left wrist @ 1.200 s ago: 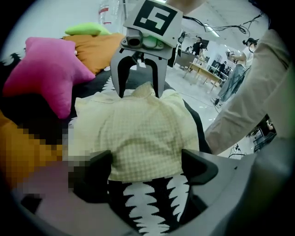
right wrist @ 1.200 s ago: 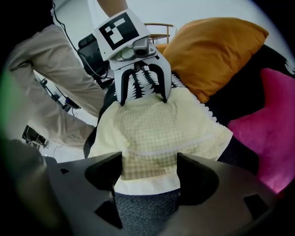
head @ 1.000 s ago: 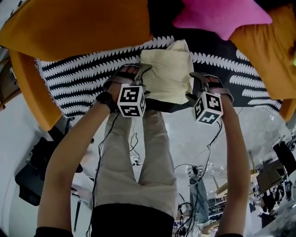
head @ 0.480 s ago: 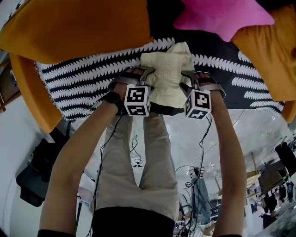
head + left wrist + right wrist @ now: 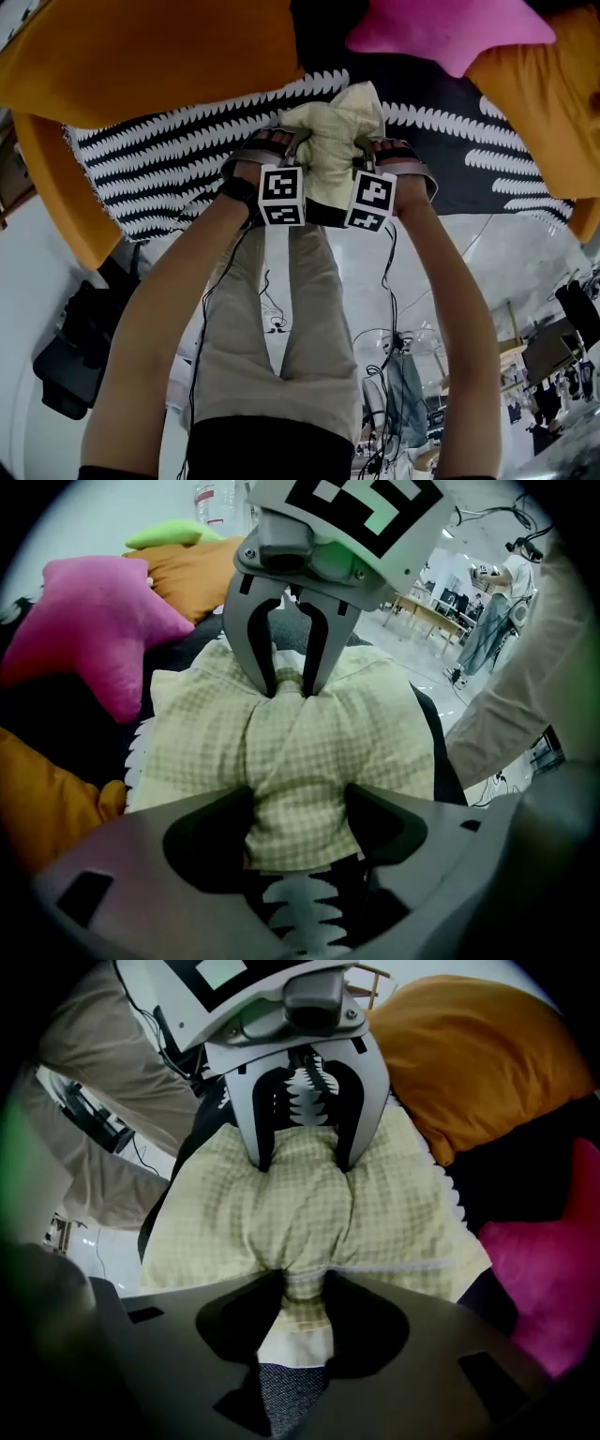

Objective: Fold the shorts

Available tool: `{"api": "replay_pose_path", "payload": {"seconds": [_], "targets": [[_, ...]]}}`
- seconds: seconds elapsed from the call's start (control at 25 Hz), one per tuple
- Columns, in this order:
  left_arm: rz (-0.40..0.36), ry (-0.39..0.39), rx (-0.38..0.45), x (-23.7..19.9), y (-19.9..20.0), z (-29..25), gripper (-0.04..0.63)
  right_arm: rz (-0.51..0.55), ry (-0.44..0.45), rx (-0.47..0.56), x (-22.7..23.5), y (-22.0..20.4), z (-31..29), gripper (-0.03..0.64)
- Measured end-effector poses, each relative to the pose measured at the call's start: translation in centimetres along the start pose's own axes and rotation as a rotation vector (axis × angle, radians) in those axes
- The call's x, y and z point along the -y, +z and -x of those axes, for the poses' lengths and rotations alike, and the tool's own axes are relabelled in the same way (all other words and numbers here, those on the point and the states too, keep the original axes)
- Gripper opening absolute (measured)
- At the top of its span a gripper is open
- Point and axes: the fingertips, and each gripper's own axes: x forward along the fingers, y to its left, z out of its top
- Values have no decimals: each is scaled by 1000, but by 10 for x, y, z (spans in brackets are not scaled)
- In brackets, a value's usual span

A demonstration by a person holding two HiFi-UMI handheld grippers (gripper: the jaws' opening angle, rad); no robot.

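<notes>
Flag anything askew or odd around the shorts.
The shorts are not lying flat: the left gripper and right gripper, whose jaws have just been closing, each pinch a fold, and the cloth between them is puckered into a hump. Nothing looks torn or spilled.

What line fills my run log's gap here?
left gripper: fingers just closing, pinching pale yellow checked fabric shorts | right gripper: likewise | shorts: bunched between them

Shorts (image 5: 336,141) on the blanket (image 5: 169,155) near its front edge, cushions (image 5: 159,47) behind and at both sides
</notes>
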Motion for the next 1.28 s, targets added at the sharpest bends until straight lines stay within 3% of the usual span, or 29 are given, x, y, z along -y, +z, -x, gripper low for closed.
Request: {"api": "replay_pose_path", "payload": {"seconds": [0.08, 0.12, 0.16, 0.2, 0.4, 0.48, 0.68, 0.8, 0.96, 1.2, 1.28], "targets": [[-4, -4, 22, -2, 1, 7, 297, -24, 18, 12, 0, -1, 4, 140], [0, -7, 32, -2, 2, 12, 226, -40, 28, 30, -2, -2, 8, 123], [9, -11, 39, -2, 2, 18, 112, -60, 35, 50, -3, -3, 12, 102], [20, -15, 44, -2, 2, 25, 83, -85, 37, 69, -4, -3, 19, 80], [-9, 33, 118, -21, 13, 85, 77, -257, 2, 225, 13, 11, 84, 66], [-33, 107, 168, -47, 23, 114, 77, -290, -85, 273, 37, 15, 118, 66], [-70, 426, 274, -126, 57, 172, 80, -319, -503, 276, 109, 7, 184, 67], [-110, 496, 278, -126, 61, 152, 83, -307, -622, 237, 100, -5, 166, 69], [-229, 476, 250, -66, 22, 101, 91, -302, -525, 234, 31, 10, 96, 74], [-238, 354, 240, 15, -12, 92, 98, -344, -410, 253, -47, 42, 87, 77], [-247, 272, 212, 36, -23, 86, 158, -356, -349, 250, -69, 49, 82, 95]]}}
